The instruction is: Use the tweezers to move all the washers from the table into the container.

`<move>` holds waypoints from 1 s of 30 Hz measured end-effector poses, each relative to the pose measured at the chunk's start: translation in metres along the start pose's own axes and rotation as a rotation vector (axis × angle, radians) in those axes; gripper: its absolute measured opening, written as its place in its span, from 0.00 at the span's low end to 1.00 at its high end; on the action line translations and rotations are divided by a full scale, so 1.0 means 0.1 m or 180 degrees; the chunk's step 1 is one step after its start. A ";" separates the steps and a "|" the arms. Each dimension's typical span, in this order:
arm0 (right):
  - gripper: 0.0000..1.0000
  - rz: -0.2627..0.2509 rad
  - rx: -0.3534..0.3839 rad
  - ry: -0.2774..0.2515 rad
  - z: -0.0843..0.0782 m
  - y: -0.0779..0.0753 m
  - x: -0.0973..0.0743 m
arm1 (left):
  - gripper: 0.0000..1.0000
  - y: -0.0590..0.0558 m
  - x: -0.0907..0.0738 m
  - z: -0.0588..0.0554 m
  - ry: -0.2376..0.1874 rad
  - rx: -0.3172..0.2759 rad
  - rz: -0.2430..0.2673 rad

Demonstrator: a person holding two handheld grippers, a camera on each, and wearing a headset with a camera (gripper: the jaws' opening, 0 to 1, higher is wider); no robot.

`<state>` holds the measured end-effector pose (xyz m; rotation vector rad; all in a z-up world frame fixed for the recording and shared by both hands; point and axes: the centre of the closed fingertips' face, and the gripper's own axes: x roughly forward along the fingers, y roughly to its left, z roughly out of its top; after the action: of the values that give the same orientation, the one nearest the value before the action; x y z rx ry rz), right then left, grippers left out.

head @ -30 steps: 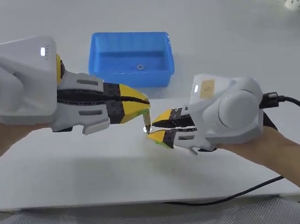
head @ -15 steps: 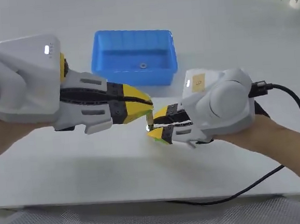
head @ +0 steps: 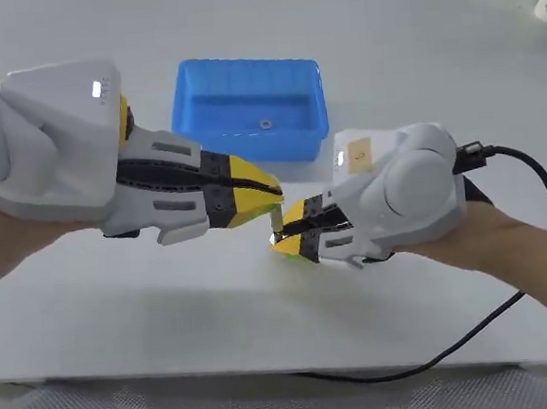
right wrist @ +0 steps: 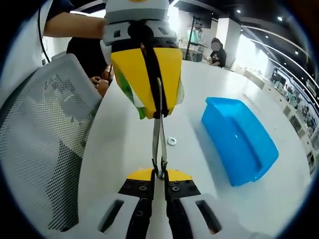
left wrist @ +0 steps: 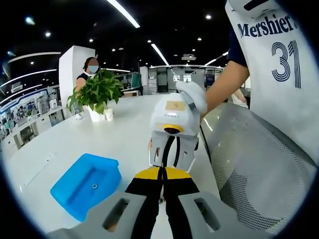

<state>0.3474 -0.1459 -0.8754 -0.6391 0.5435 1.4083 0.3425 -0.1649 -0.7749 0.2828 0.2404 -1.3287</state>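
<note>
One washer [right wrist: 172,141] flat on the white table [head: 168,307], just beside the tweezers [right wrist: 158,139], on the blue container's [head: 198,87] side. Second washer [head: 265,124] inside that container, at the far side. Tweezers clamped at one end by the left gripper [head: 275,195], at the other by the right gripper [head: 278,241], both jaw pairs narrow, tip to tip.

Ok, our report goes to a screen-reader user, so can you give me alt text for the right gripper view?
Thin metal tweezers bridge the right hand-held gripper at the bottom and the left hand-held gripper above, both closed on them. One washer lies on the white table beside them, with the blue container to the right.
</note>
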 end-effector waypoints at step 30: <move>0.08 -0.0578 -0.0216 -0.0318 0.65 -0.74 -0.38 | 0.04 0.62 -0.27 0.65 -0.0148 0.0526 0.0229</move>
<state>0.4160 -0.1319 -0.7958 -0.6522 0.3507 1.2838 0.3974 -0.1492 -0.7003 0.3957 0.0806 -1.2843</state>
